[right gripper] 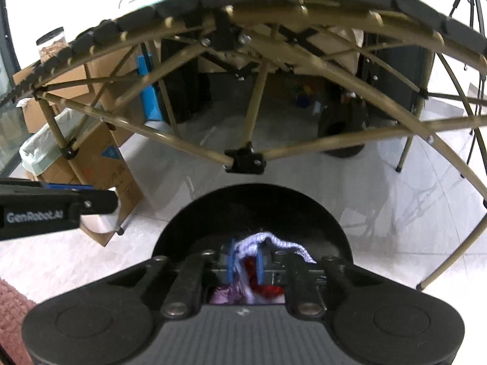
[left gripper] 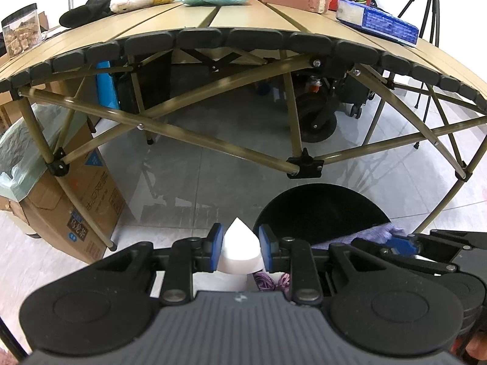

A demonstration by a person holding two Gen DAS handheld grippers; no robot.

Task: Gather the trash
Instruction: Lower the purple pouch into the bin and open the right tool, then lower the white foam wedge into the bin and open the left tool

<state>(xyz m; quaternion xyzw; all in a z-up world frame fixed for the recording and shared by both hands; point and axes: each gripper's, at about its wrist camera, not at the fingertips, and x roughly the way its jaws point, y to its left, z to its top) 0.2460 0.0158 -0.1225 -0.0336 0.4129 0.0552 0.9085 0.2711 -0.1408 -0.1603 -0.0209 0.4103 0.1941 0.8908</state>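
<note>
**A makeshift recording room, not a lived-in home**

A folding camping table (left gripper: 213,18) stands on glossy grey floor tiles (left gripper: 194,182), loaded with assorted props. Black tripods (left gripper: 426,3) stand against the white wall, cardboard boxes (left gripper: 88,200) sit beside the table, and a wheeled cart (left gripper: 319,121) is parked underneath: a staged data-collection space.

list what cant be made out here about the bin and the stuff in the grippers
- Black bin: inside is just dark in both views; its near rim is hidden by the gripper bodies.
- White foam piece: lower part hidden behind the left gripper.
- Purple yarn: the right gripper covers how much lies between the pads.
</note>
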